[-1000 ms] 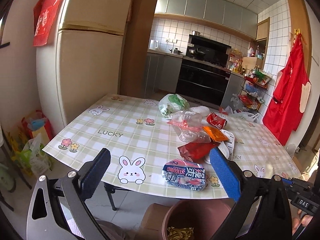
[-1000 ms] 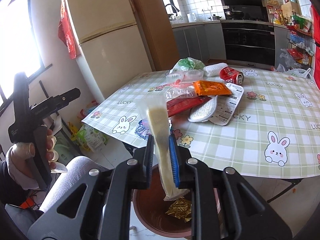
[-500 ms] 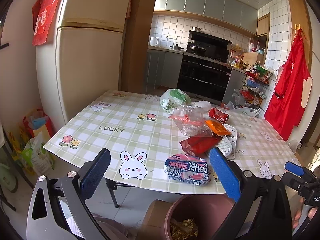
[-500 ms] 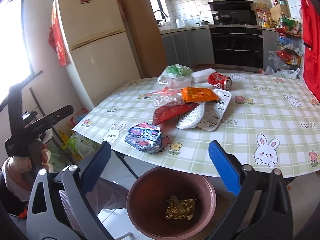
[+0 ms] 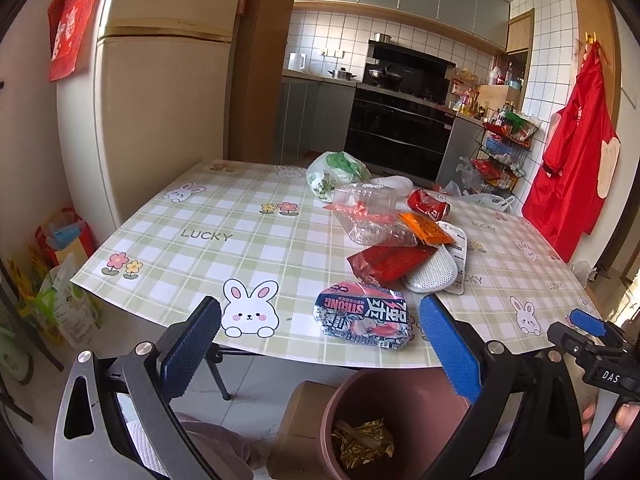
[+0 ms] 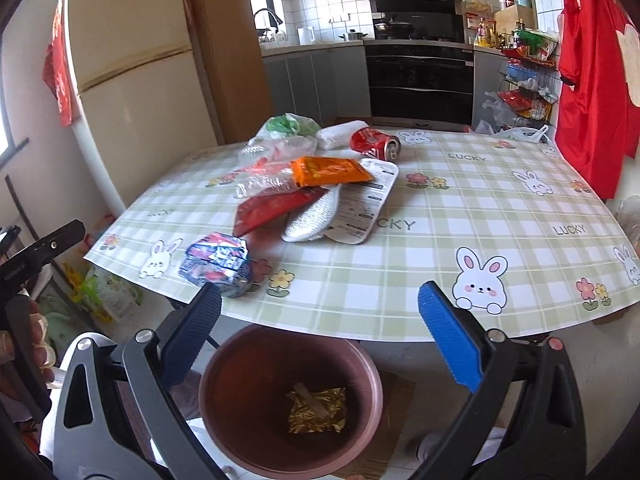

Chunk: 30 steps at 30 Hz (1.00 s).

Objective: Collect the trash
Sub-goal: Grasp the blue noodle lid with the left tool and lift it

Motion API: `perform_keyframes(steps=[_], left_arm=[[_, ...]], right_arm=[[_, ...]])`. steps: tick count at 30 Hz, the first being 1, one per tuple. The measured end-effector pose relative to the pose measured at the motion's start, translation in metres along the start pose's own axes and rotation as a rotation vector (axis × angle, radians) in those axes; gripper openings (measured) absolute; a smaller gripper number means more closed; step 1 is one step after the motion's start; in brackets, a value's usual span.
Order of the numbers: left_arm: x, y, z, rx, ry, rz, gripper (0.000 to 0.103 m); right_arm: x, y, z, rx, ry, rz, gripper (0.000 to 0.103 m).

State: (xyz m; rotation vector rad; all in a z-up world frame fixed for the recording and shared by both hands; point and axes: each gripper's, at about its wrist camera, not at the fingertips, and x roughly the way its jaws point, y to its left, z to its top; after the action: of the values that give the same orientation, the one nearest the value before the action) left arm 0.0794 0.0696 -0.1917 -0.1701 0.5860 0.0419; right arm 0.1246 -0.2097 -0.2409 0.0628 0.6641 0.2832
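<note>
On the far left, a tall cream fridge (image 6: 132, 80) is seen beside the table (image 6: 500, 216). The table is covered with a green checked cloth with bunnies and flowers on it.

The left gripper (image 5: 320, 336) is held wide open, and nothing is held between its blue pads. Just past it, a crumpled blue and pink wrapper (image 5: 364, 318) lies close to the near edge of the table.

Farther in, a pile of trash is found in the middle of the table. A red packet (image 6: 276, 208) lies at the left of the pile. A silver pouch (image 6: 316, 216) and a white tray (image 6: 370, 200) lie just right of it, touching. An orange packet (image 6: 330, 170) rests on top of them. At the far side are a clear plastic bag (image 5: 372, 216), a white bag with green inside (image 5: 336, 174) and a red can (image 6: 376, 144) on its side.

The right gripper (image 6: 320, 334) is also held wide open, with nothing between its pads. Below it, on the floor by the table edge, stands a brown bin (image 6: 290, 400). A gold wrapper (image 6: 316, 410) lies at the bottom of it.

On the right wall, a red apron (image 6: 596, 80) is hung.
</note>
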Motion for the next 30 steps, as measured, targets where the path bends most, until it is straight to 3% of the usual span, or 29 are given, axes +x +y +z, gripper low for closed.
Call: perform_keyframes(steps=[3,8,13,19,30], left_arm=[[0.014,-0.003,-0.007,-0.042,0.066,-0.036,0.097],[0.051,-0.010,-0.019,-0.159,0.193,-0.179,0.093],[0.086,-0.021,-0.023,-0.195,0.273,-0.209,0.081],[0.123,-0.014,-0.033,-0.334,0.374,-0.213,0.072],[0.151,0.000,-0.038,-0.498,0.394,-0.285,0.066]], right_arm=[[0.005,-0.006,-0.001,0.012,0.000,-0.011,0.097],[0.019,-0.013,-0.001,0.007,0.015,-0.048,0.097],[0.035,-0.021,-0.003,0.004,0.035,-0.039,0.097],[0.059,-0.030,-0.001,0.017,0.075,-0.007,0.097],[0.080,-0.042,0.009,0.058,0.092,0.030,0.097]])
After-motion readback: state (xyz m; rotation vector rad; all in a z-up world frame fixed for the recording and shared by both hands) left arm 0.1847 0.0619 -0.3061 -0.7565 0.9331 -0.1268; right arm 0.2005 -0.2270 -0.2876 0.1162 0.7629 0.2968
